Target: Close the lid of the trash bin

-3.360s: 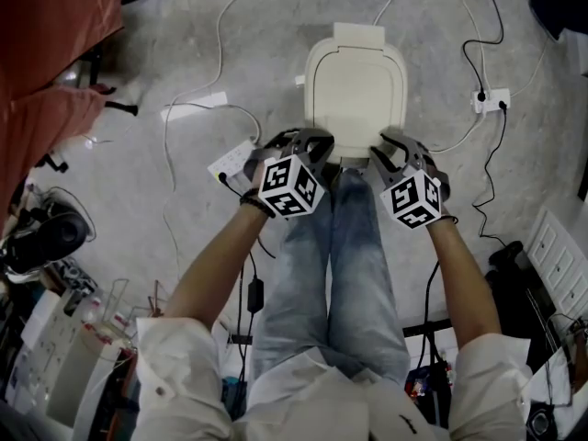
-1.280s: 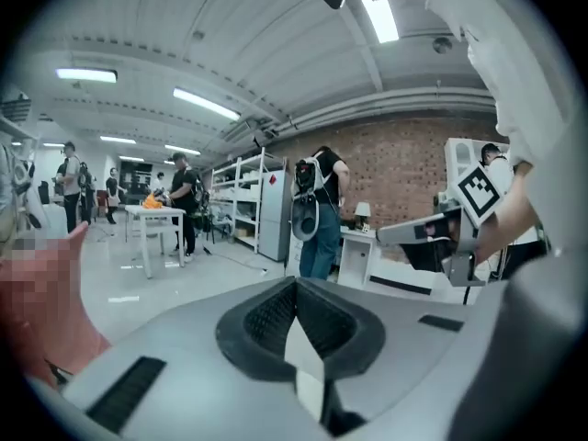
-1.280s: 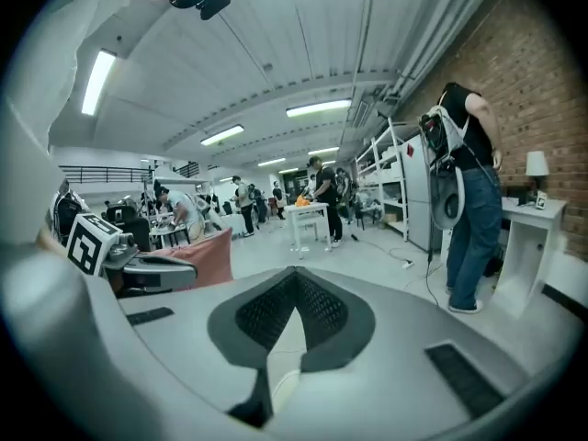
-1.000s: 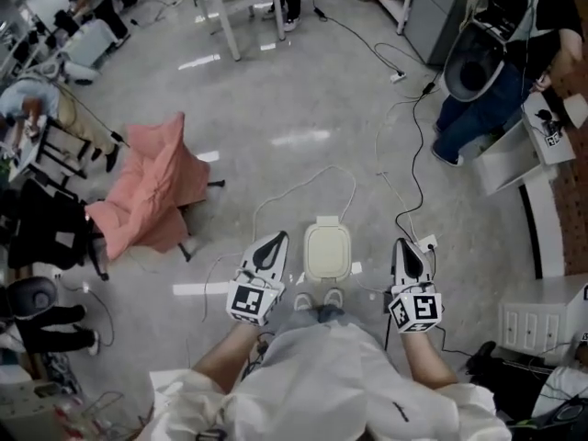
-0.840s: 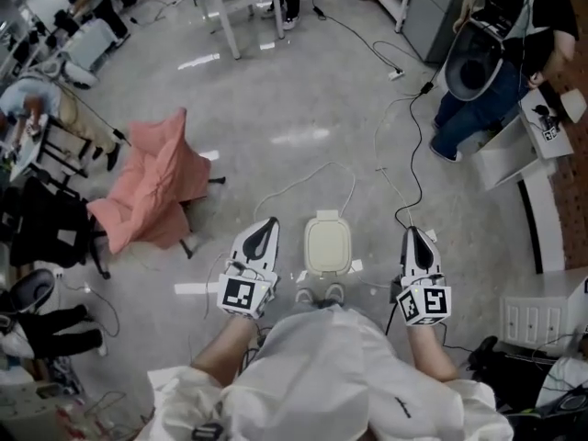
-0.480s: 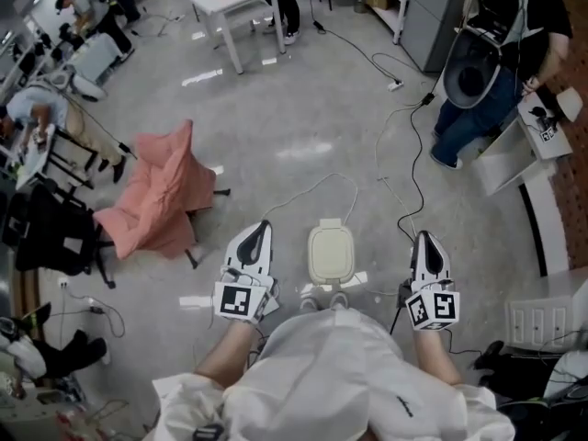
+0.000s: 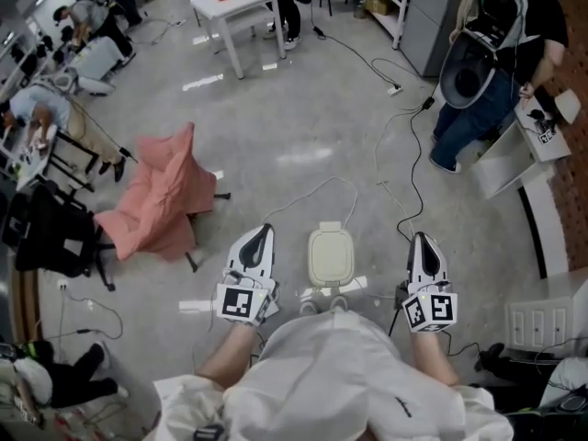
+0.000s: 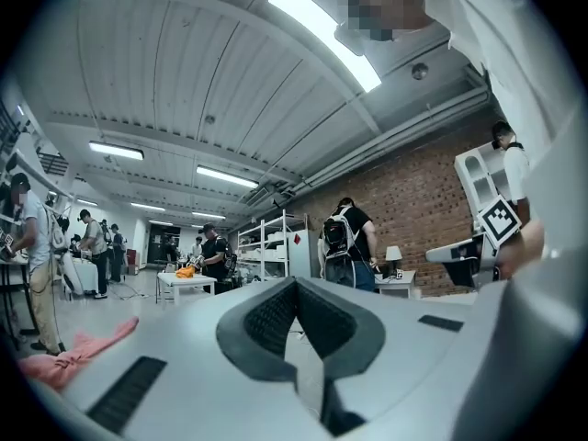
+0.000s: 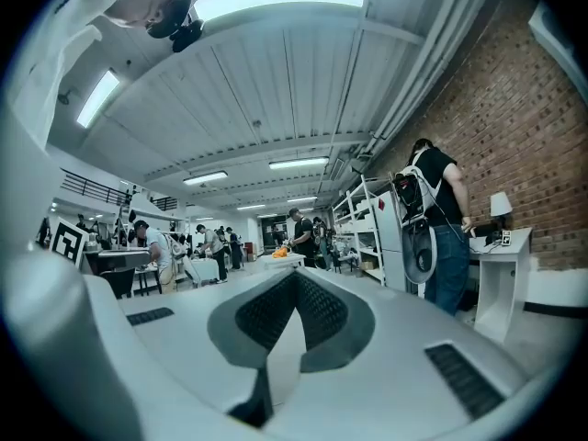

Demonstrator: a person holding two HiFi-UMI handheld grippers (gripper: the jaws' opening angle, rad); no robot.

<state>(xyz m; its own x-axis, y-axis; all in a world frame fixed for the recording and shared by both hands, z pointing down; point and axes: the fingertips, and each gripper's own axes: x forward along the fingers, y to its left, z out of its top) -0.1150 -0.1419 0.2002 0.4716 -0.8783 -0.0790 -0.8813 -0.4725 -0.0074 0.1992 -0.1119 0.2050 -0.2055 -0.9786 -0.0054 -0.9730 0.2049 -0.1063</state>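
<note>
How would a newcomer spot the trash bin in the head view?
On the grey floor, look just ahead of the wearer's shoes. The trash bin stands there, lid down, seen between the left claw and the right claw. It is the only cream, rounded-rectangle shape; the claws flanking it are white and black with marker cubes.

Looks like smooth cream plastic with a soft sheen on the trash bin lid (image 7: 330, 255). Shows matt pale grey plastic on the shells of the left gripper (image 7: 265, 231) and the right gripper (image 7: 421, 238), with dark, finely ribbed, rubbery-looking pads (image 9: 317, 312) lining the jaws. Gleams as polished grey concrete across the floor (image 7: 303, 118), streaked with reflected light. Hangs as soft, creased pink cloth (image 7: 161, 196), matt throughout. Reads as rough red brick on the wall (image 9: 542, 136). Appears as white-painted ribbed panels on the ceiling (image 9: 276, 90). Lies as crumpled white cloth on the shirt (image 7: 322, 375).
</note>
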